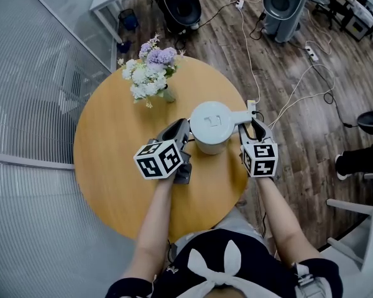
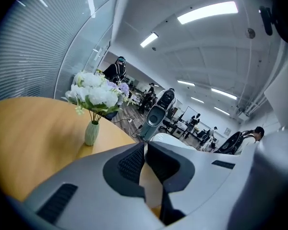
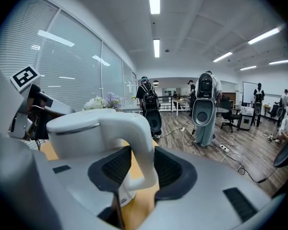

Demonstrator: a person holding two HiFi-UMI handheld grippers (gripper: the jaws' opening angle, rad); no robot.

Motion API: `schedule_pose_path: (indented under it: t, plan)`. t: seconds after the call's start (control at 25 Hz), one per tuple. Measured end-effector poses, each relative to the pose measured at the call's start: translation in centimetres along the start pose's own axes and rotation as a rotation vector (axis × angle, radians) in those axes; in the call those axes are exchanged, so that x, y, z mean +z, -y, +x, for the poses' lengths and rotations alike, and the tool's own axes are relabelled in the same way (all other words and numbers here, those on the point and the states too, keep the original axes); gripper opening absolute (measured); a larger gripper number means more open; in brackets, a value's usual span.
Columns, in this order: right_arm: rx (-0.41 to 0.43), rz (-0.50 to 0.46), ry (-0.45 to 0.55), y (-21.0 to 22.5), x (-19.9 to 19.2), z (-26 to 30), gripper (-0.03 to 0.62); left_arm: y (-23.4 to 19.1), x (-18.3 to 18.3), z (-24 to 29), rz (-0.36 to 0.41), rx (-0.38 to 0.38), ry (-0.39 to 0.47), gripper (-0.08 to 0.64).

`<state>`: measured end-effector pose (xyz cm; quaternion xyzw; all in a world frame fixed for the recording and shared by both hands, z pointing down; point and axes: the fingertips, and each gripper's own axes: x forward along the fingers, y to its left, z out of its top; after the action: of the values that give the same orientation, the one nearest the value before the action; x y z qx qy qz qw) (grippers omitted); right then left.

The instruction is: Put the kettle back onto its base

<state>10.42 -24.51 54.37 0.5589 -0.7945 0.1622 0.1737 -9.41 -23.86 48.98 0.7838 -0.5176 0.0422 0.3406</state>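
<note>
The right gripper (image 3: pixel 141 169) clamps the handle (image 3: pixel 134 133) of the white kettle (image 1: pixel 210 124); the left gripper (image 2: pixel 146 157) is nearly closed and empty. The kettle stands on the round table (image 1: pixel 112 141) between them, lidded, contents hidden. A small vase (image 2: pixel 91 132) holds pale flowers (image 2: pixel 93 92).

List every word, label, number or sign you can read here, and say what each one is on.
No words or numbers can be read anywhere.
Left marker cube and right marker cube: black-and-white square codes only, no letters.
Kettle lid: a faint mark, not legible as text.
Kettle's lower wall, right gripper view: small print, too small to read.
</note>
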Motion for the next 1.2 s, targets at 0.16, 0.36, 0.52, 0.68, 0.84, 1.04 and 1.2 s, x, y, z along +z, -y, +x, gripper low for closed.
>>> schedule_pose_path:
  t: [0.16, 0.36, 0.52, 0.68, 0.84, 1.04, 1.2]
  plan:
    - [-0.019, -0.015, -0.051, 0.0, -0.6, 0.2, 0.147, -0.1, 0.0, -0.1, -0.006, 0.012, 0.024, 0.043]
    - [0.003, -0.027, -0.155, -0.7, -2.8, -0.1, 0.192, -0.5, 0.3, -0.9, 0.114, 0.067, 0.085, 0.112]
    - [-0.009, -0.022, -0.133, -0.6, -2.9, -1.9, 0.192, -1.0, -0.2, -2.5, 0.170, 0.117, 0.118, 0.175]
    - [-0.004, -0.020, -0.060, -1.4, -1.8, -4.2, 0.131, -0.3, -1.4, -3.9, 0.225, 0.115, 0.088, 0.173]
    - [0.027, -0.032, 0.027, -3.2, -0.2, -6.7, 0.071, 1.9, -2.5, -5.3, 0.355, 0.106, 0.074, 0.151]
    - [0.068, -0.022, 0.126, -5.8, 1.7, -9.9, 0.038, 4.9, -2.8, -7.6, 0.512, 0.093, 0.105, 0.055]
    - [0.131, 0.015, 0.167, -8.0, 2.2, -12.1, 0.028, 6.7, -3.4, -9.7, 0.540, 0.060, 0.111, 0.043]
